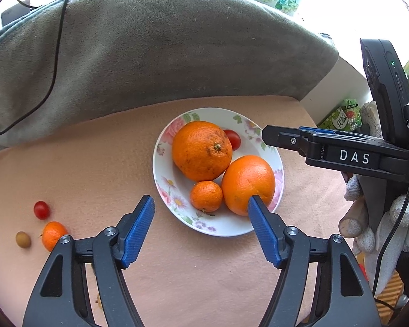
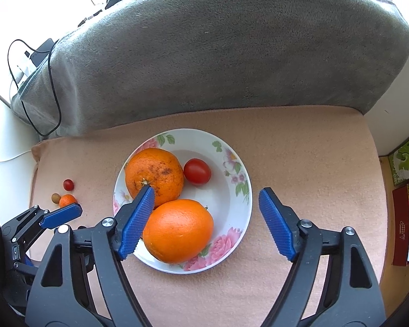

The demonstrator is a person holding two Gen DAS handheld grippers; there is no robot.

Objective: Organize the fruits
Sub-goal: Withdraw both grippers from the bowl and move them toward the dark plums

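Three fruits wait loose at the lower left of the left wrist view: small mandarin (image 1: 53,235), cherry tomato (image 1: 41,210), olive-coloured fruit (image 1: 23,239). They lie left of the released, empty left gripper (image 1: 200,207), the nearer one; the right gripper (image 2: 205,200), likewise spread, hovers over the plate (image 1: 161,169) on the peach cloth (image 1: 81,163), grey blanket (image 1: 150,49) behind.

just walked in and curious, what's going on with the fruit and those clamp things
A person holding a gripper in each hand is gathering fruit into a floral plate on a peach cloth. The plate holds two big oranges, a small mandarin and a cherry tomato. Both the left gripper and the right gripper hover open and empty over the plate. Off to the left, another cherry tomato, a mandarin and a small brownish fruit lie on the cloth.
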